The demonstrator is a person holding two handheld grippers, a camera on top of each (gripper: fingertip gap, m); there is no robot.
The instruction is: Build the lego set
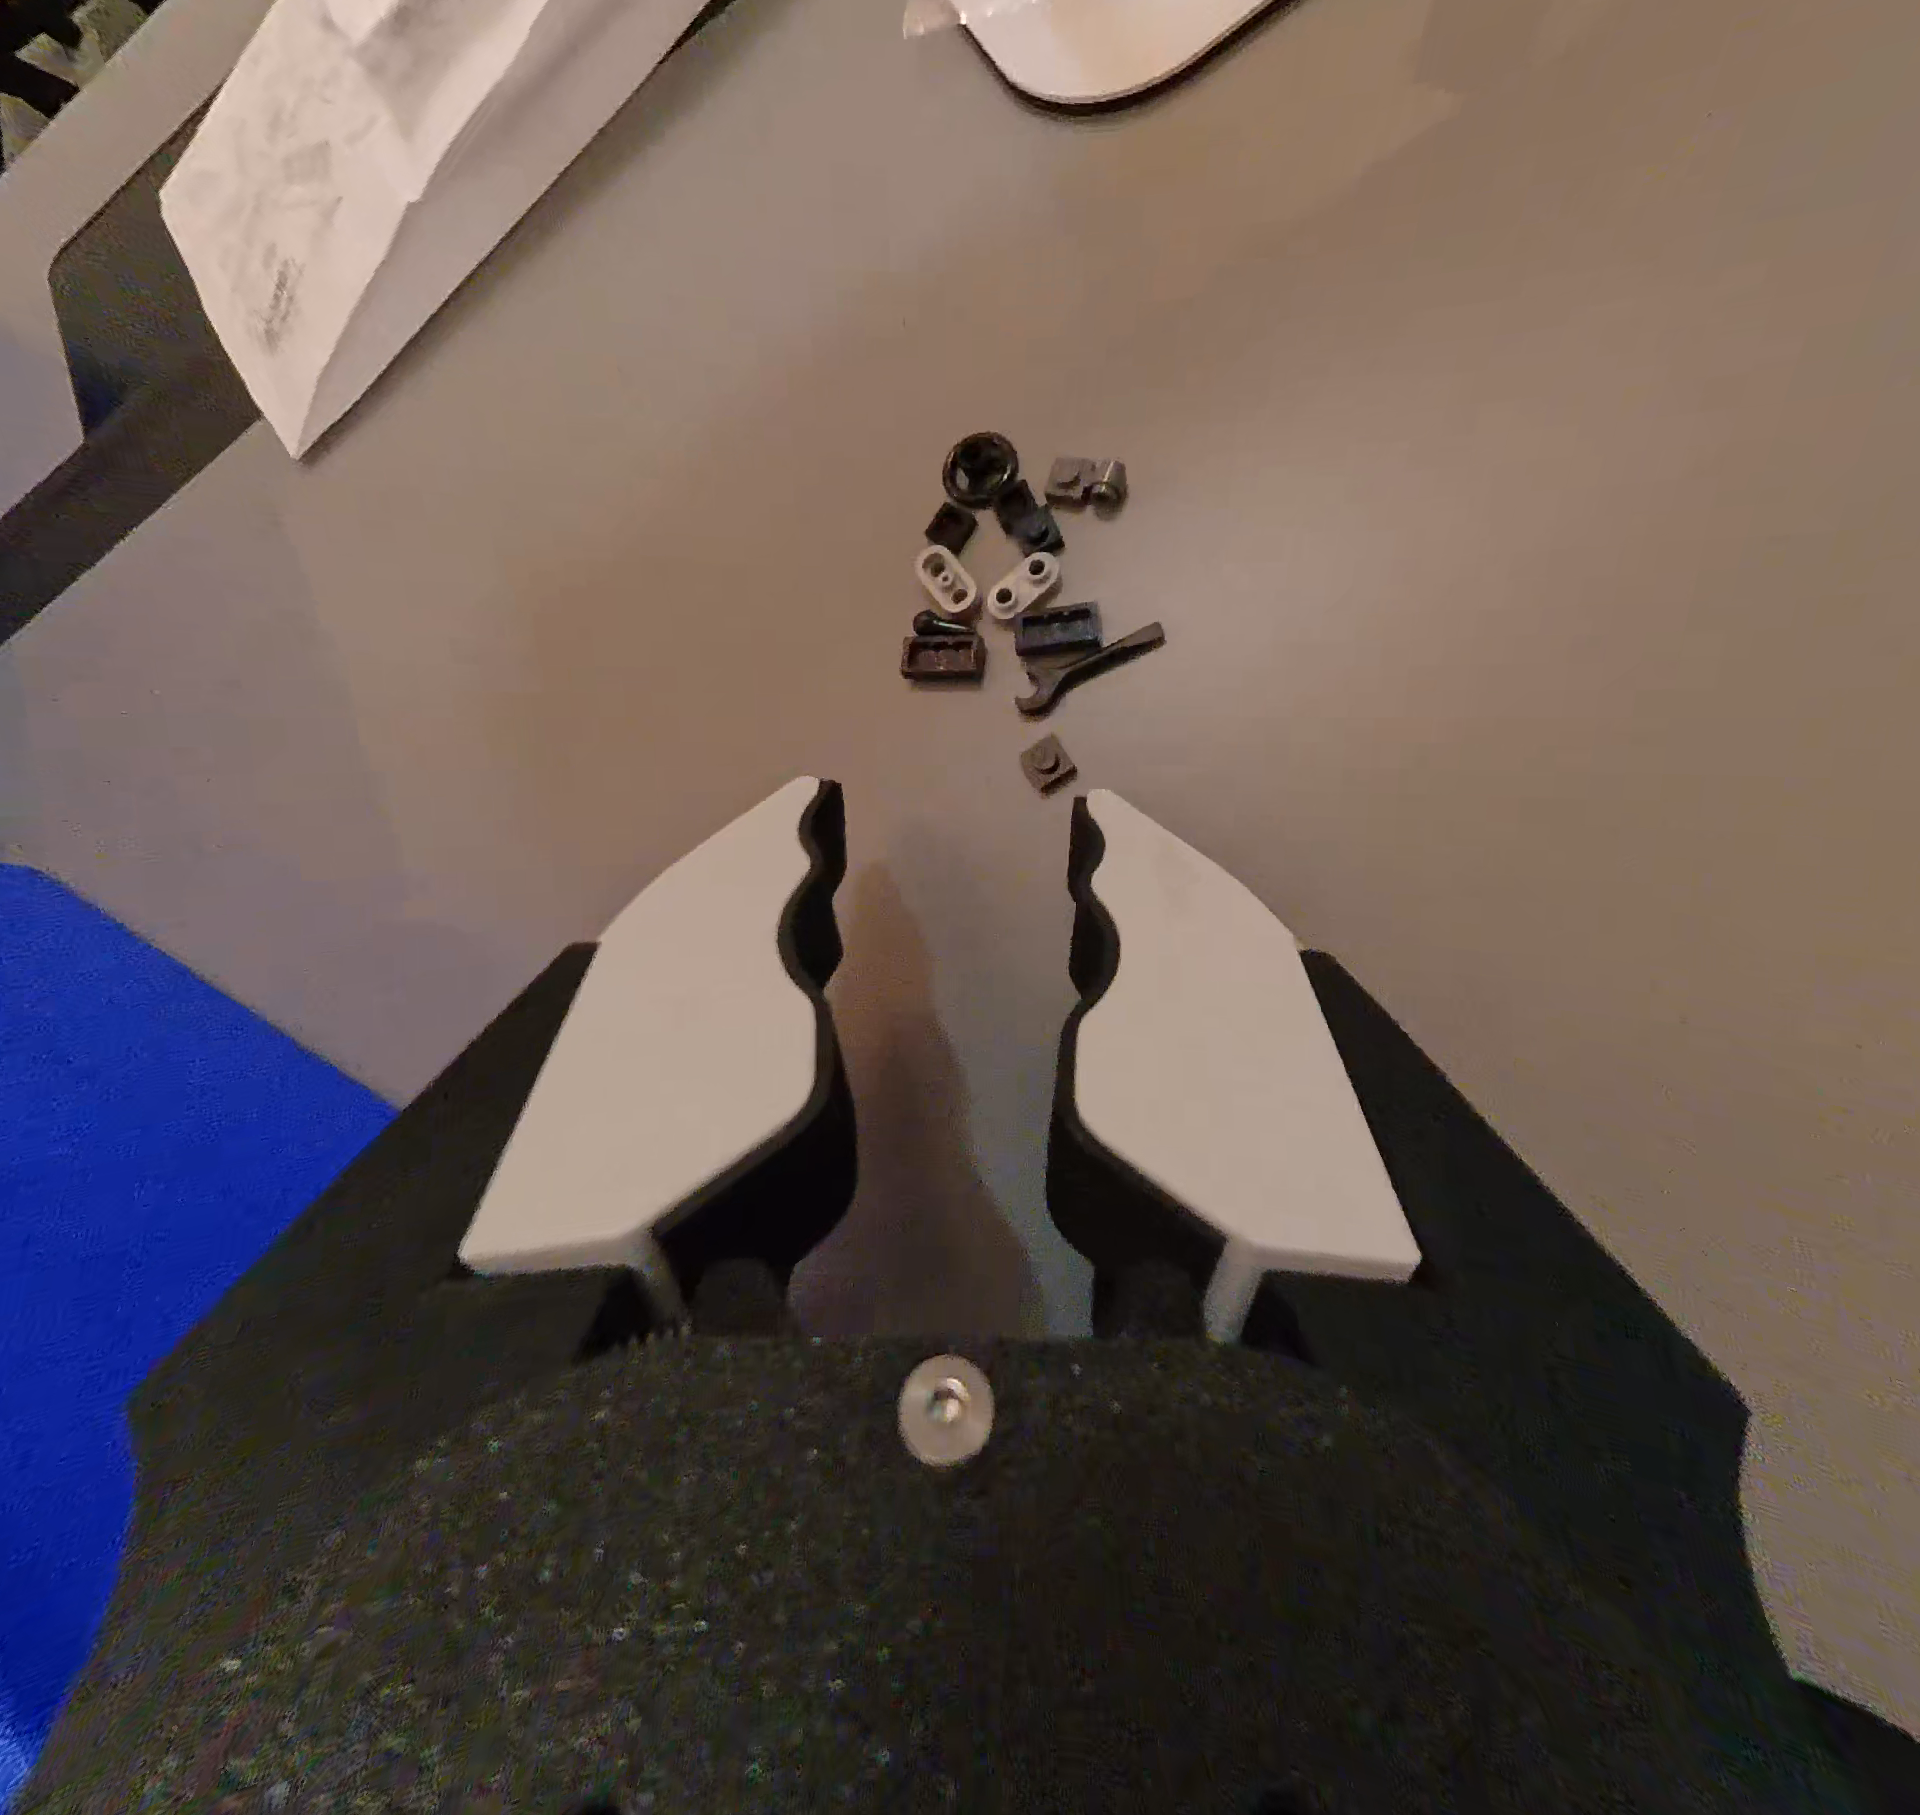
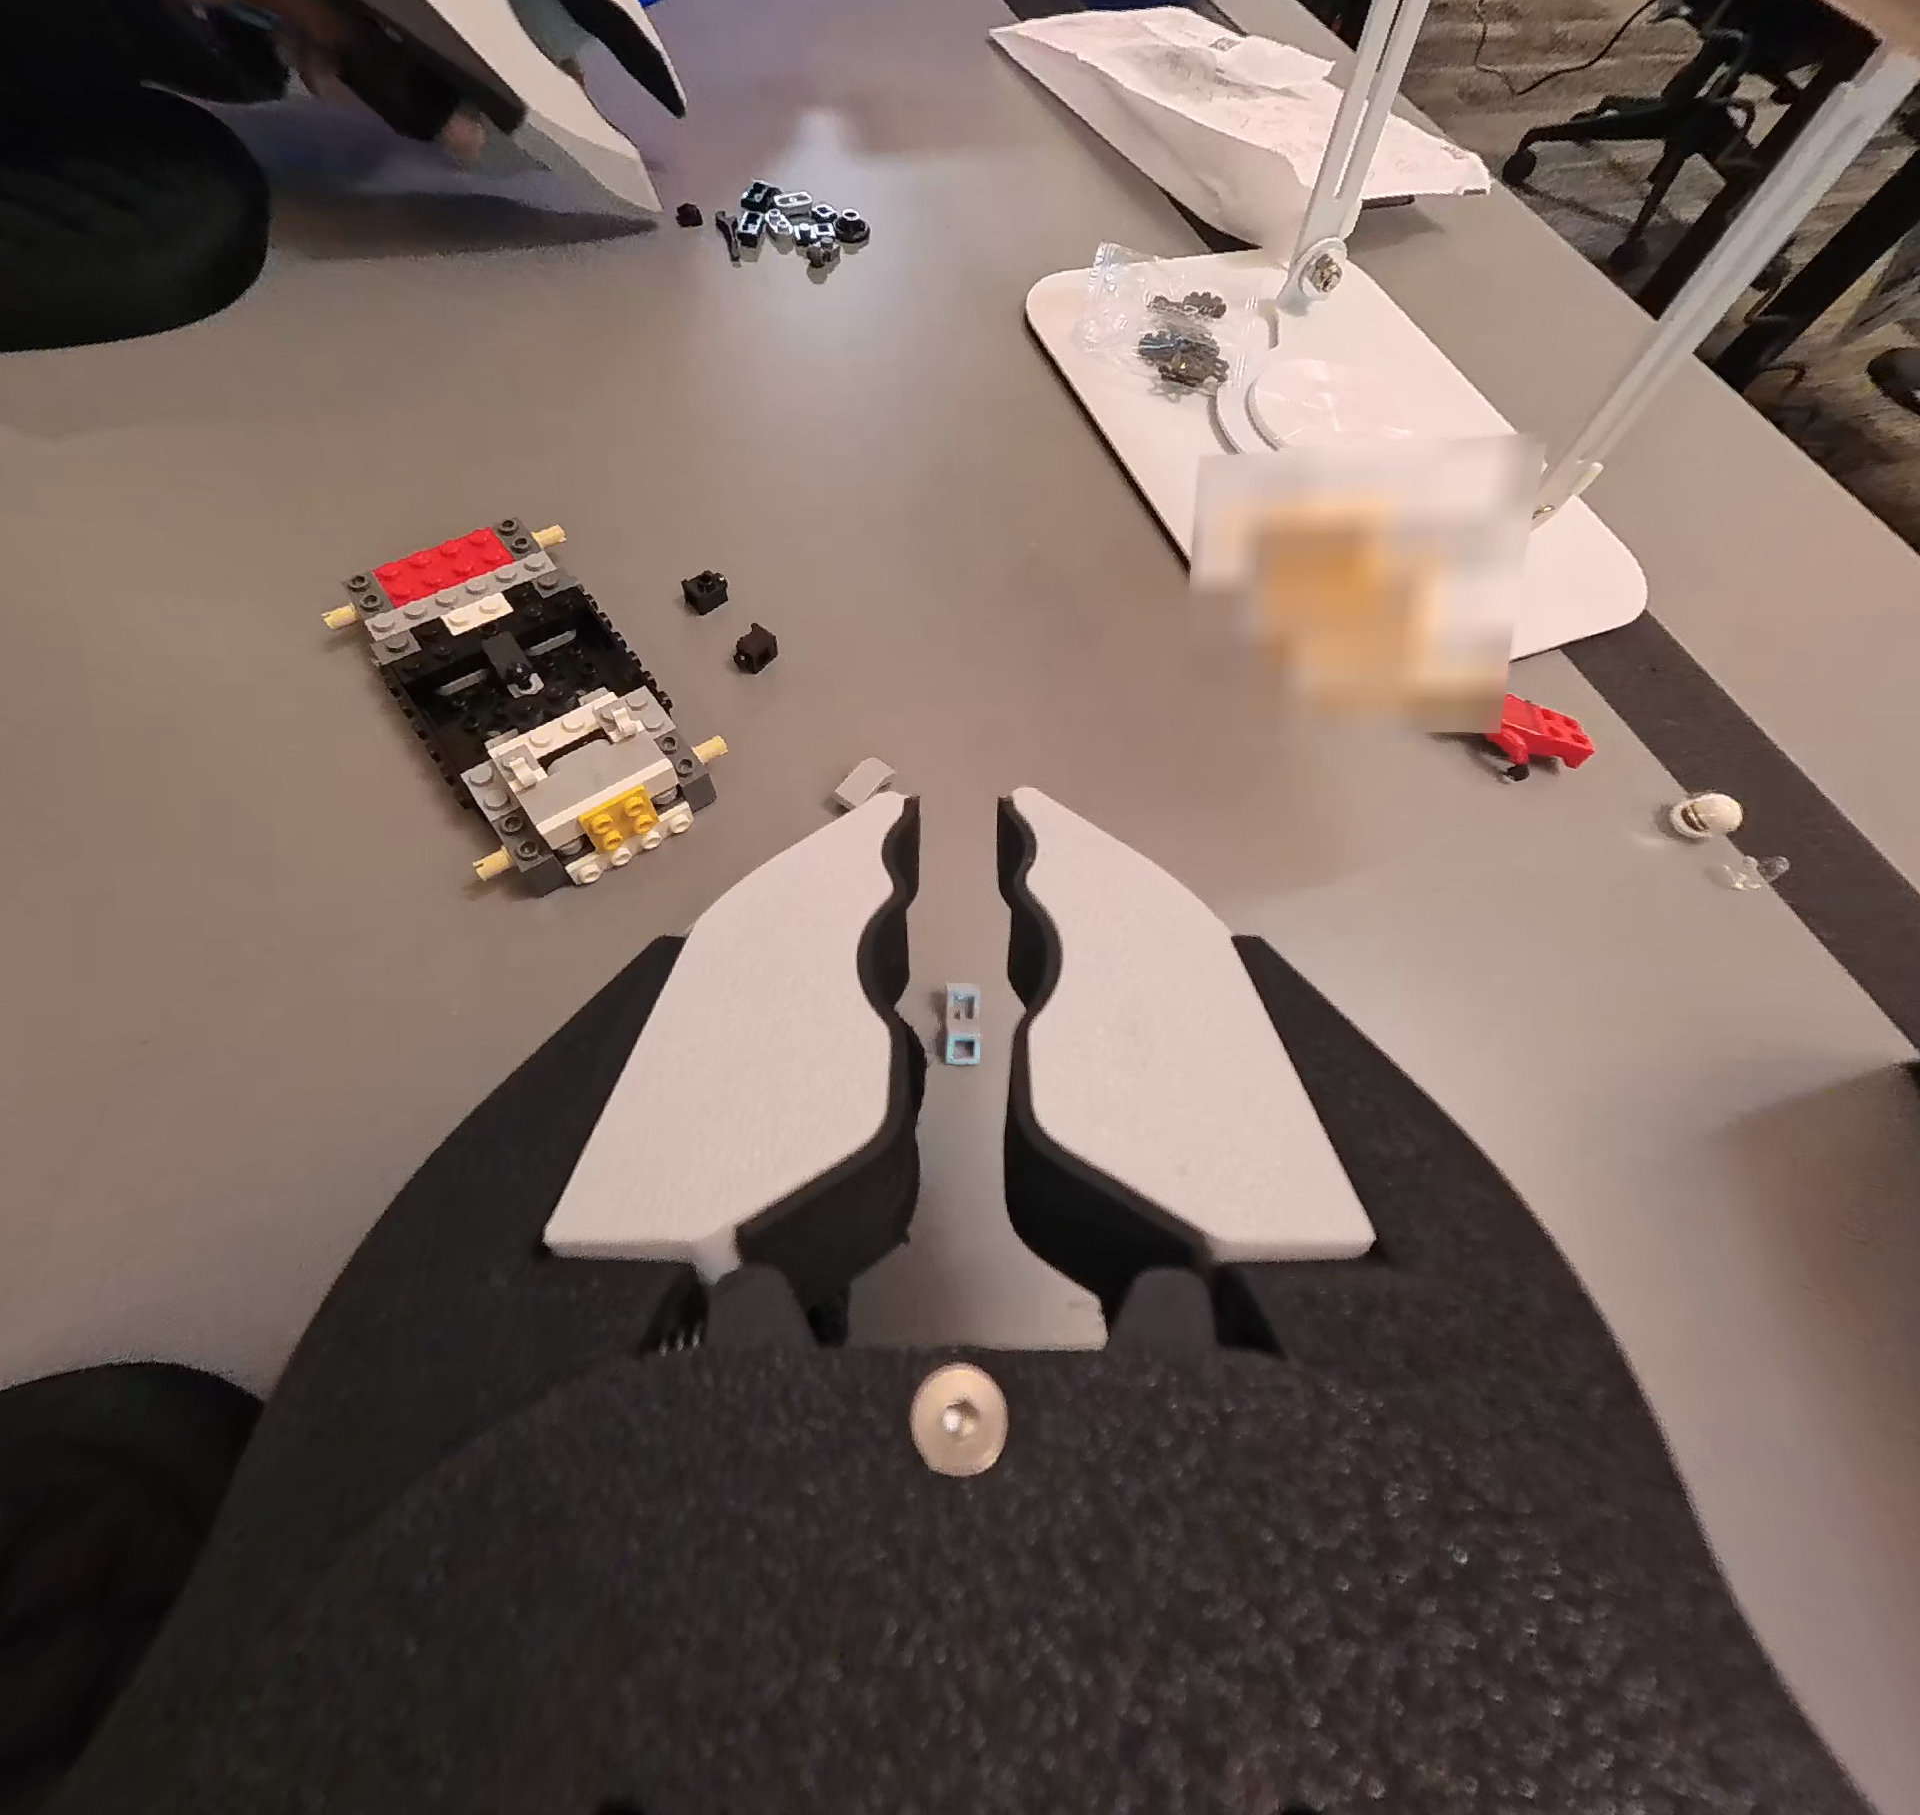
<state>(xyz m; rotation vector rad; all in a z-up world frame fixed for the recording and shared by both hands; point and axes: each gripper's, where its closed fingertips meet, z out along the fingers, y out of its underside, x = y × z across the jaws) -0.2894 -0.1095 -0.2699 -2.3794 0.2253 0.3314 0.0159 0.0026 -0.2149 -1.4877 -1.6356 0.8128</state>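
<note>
- The left gripper (image 1: 956, 799) hovers low over the grey worktop (image 1: 1455, 622), jaws parted wide and holding nothing, pointed at a cluster of small lego pieces (image 1: 1023, 581); one dark single-stud plate (image 1: 1049, 763) lies just beyond its right fingertip.
- The right gripper (image 2: 958, 804) angles down at the worktop, jaws slightly apart and empty; a tiny pale-blue piece (image 2: 964, 1022) lies on the surface between its fingers, touched by neither.
- The partly built lego car chassis (image 2: 520, 705), studded with black, grey, white, red and yellow plates, lies left of the right gripper with four tan axle ends protruding.
- Two small black bricks (image 2: 727, 617) sit beside it; one grey slope piece (image 2: 862, 783) lies near the fingertip.
- A white lamp base (image 2: 1351, 456) carries a clear plastic bag of parts (image 2: 1164, 331).
</note>
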